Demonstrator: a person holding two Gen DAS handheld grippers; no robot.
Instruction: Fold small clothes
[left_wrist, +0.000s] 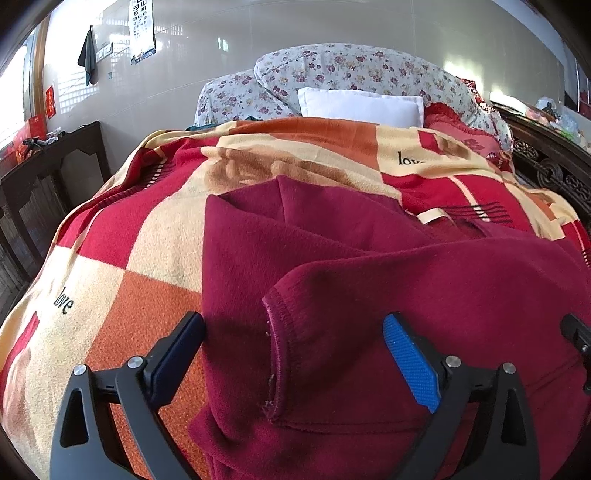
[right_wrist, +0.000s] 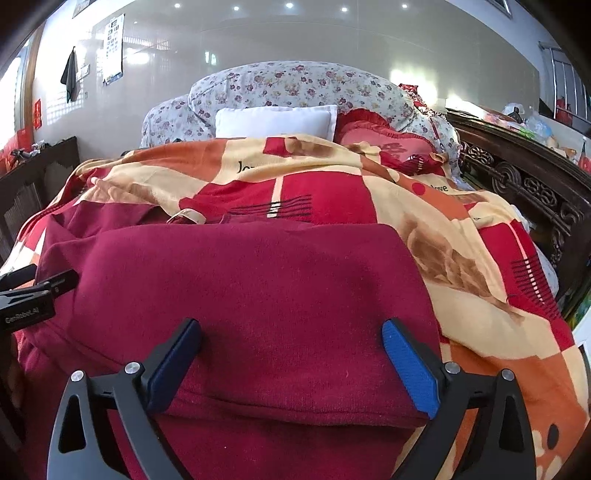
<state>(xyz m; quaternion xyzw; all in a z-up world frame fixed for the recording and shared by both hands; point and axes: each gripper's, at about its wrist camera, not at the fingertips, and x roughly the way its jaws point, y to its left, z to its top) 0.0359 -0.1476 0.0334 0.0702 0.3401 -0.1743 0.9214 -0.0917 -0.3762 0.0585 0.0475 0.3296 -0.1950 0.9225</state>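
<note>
1. While the left gripper (left_wrist: 293, 356) is hovering low over the bed, its blue-padded fingers (left_wrist: 410, 363) are standing wide apart with nothing between them, straddling the ribbed cuff (left_wrist: 275, 354) of a dark red sweater (left_wrist: 369, 277).
2. The sweater is lying on a checked blanket (left_wrist: 110, 258), with one sleeve folded across the body and the cuff pointing toward the camera.
3. The right gripper (right_wrist: 291, 360) is also gaping wide and gripping nothing; its fingers (right_wrist: 408, 369) are hanging just above the near folded edge of the sweater (right_wrist: 258, 295), which is lying flat and filling the middle of the right wrist view.
4. The word "love" (left_wrist: 62, 301) is showing in black on the blanket near the left gripper, and again (left_wrist: 410, 159) farther up the bed; in the right wrist view the same word (right_wrist: 439, 188) is sitting on a cream patch by the carved bed frame (right_wrist: 517, 184).
5. The left gripper's body (right_wrist: 26, 306) is poking in at the left edge of the right wrist view, carrying white lettering that seems to read "GenRobot.AI", though the print is small and blurred.
6. A white pillow (left_wrist: 360, 107) is leaning against a flowered quilt (left_wrist: 351, 70) at the head of the bed, beside a red cushion (right_wrist: 384, 142).
7. An eye chart (left_wrist: 142, 29) is hanging on the tiled wall, its rows too small to read, with a dark cloth (left_wrist: 88, 55) hanging near it.
</note>
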